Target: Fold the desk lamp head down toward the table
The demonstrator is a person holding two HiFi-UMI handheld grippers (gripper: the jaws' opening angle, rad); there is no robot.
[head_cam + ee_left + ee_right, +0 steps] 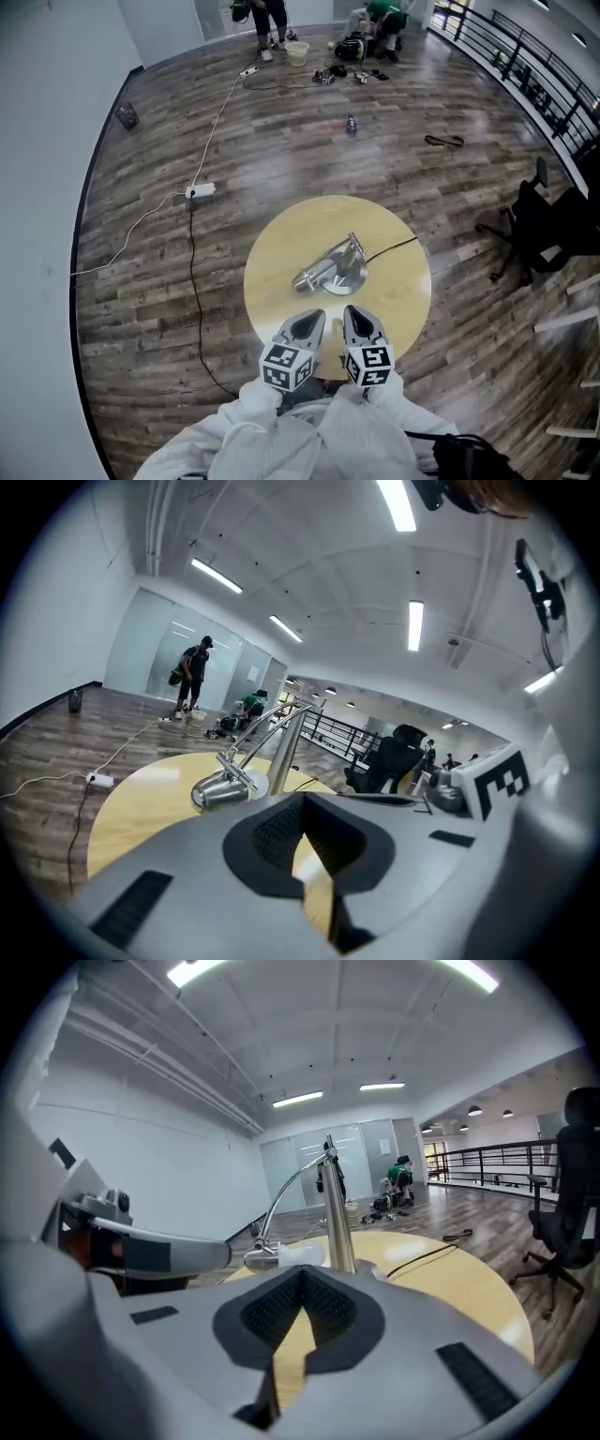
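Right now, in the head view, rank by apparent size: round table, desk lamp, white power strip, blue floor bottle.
Largest to smallest:
1. round table
2. desk lamp
3. white power strip
4. blue bottle, which looks only slightly smaller. It lies farther from the camera, so the order of the last two is unsure.

Lamp (328, 267) stands mid-table (281, 242): upright post, arched neck, head hanging low toward the lower left. That's the only obstacle up there. There's bare wood on the left and across the far side, with room to swing round. The cord (392, 247) runs off the right edge. Left tongs (307, 323) and right tongs (360, 321) hover side by side at the near rim, lamp just ahead. An office chair (530, 225) sits well off to the right.
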